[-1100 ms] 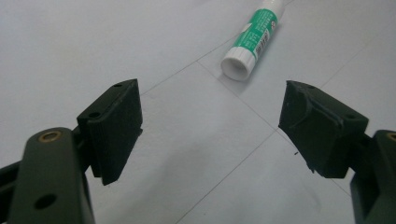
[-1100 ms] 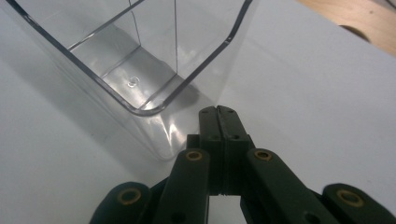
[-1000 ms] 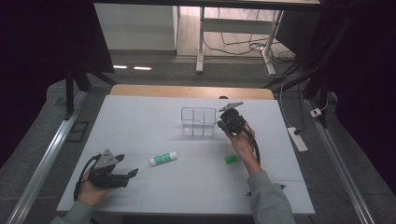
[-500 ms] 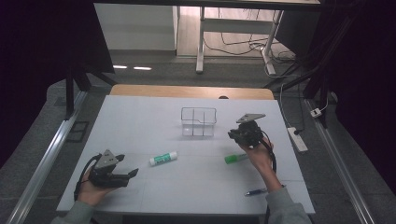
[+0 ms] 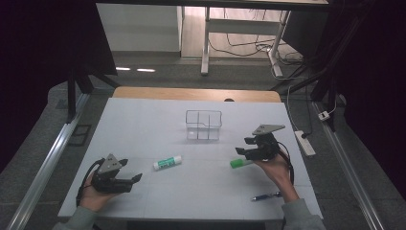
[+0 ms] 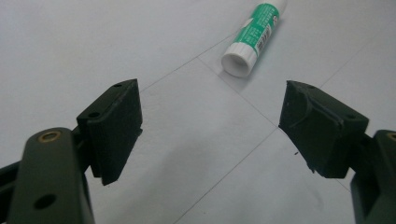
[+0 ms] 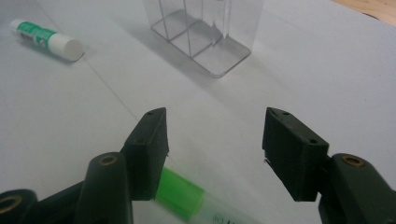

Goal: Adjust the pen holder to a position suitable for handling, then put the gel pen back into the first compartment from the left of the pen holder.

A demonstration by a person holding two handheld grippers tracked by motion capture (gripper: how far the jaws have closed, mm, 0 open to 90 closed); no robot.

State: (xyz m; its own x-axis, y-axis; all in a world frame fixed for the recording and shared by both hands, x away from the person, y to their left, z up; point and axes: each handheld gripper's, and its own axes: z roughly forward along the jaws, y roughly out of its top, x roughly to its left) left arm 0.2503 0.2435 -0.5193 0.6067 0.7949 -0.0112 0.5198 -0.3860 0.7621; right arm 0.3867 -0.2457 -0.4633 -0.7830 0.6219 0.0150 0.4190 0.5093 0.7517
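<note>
Right tongs [image 5: 243, 147]: we've got them spread apart, jaws just been opening, nothing gripped; the green-capped marker [image 5: 241, 163] lies on the worktop [image 5: 143, 120] right below them, its cap under one jaw.
Left tongs [image 5: 135, 178]: released, low over the sheet, nothing between our jaws.
Glue stick [image 5: 167, 163]: lying flat, near our left tongs.
Clear organiser [image 5: 203, 125]: upright, beyond the marker.
Blue pen [image 5: 266, 196]: near edge, by our right forearm.

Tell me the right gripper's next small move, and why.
Probably lower the right gripper and centre it over the green marker: its jaws have just been opening with nothing between them, and the marker lies on the table under the left jaw.
</note>
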